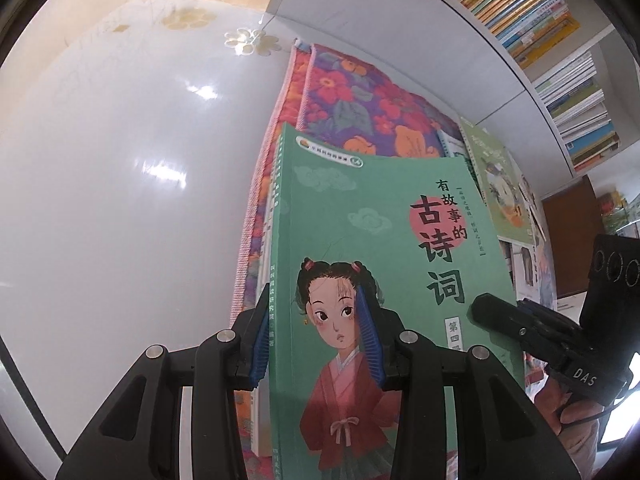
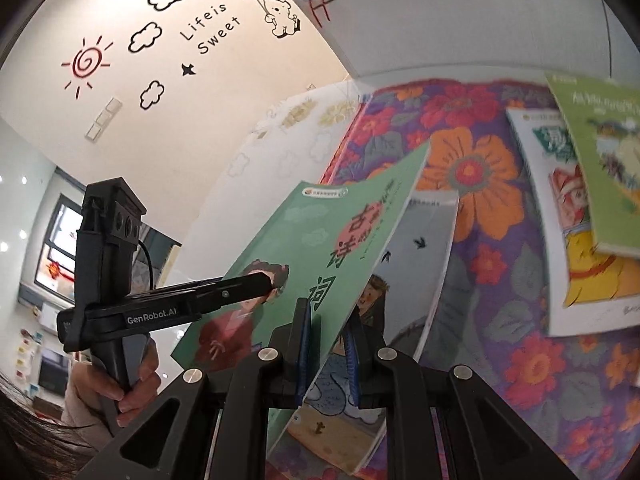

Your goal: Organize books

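The left black two-finger gripper point(image 1: 316, 336), with ribbed blue pads point(image 1: 370, 340), is closed on the spine edge of a glossy green paperback with a girl in red robes on its cover point(image 1: 384, 240). The right black gripper point(image 2: 328, 356) pinches the same book's opposite edge, and it hangs tilted above a thin grey picture book point(image 2: 416, 280). Both lie over a woven floral mat in purple, orange and red point(image 2: 500, 280). Farther off, white shelves point(image 1: 532, 92) hold rows of thin spines.

Green book point(image 1: 380, 280) bottom cut off by frame, light-green book point(image 2: 604, 160) motion-blurred, title unreadable
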A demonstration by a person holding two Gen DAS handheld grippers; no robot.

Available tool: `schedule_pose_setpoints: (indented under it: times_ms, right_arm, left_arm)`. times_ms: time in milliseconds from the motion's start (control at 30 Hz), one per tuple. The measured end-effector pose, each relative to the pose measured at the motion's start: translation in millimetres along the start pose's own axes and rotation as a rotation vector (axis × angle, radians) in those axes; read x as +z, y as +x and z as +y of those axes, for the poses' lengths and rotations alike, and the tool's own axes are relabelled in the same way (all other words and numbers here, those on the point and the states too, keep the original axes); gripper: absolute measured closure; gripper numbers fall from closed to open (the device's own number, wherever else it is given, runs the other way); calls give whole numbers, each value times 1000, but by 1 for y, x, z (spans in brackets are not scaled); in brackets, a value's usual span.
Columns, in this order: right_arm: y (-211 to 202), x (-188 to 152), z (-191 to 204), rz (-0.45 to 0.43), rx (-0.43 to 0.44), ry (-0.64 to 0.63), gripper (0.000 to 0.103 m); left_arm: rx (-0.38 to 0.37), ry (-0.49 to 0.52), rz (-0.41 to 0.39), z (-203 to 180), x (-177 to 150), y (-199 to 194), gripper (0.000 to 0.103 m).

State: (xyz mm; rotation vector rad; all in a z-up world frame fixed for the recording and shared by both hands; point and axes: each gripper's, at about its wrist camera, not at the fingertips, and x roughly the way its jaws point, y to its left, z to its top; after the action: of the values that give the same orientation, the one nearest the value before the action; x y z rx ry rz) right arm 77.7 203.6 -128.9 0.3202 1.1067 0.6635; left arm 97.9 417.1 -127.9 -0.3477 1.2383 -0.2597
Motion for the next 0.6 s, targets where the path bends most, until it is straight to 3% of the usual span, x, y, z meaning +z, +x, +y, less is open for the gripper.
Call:
schedule_pose_setpoints:
  times_ms: [433,600]
  right_arm:
    - [20,-13,-27,32,-44,98,88]
    - [26,-14,-24,42,-81,72,85]
  left_arm:
    - [36,23,19,-1,-1,7,65]
    - [48,11,13,1,-1,7,65]
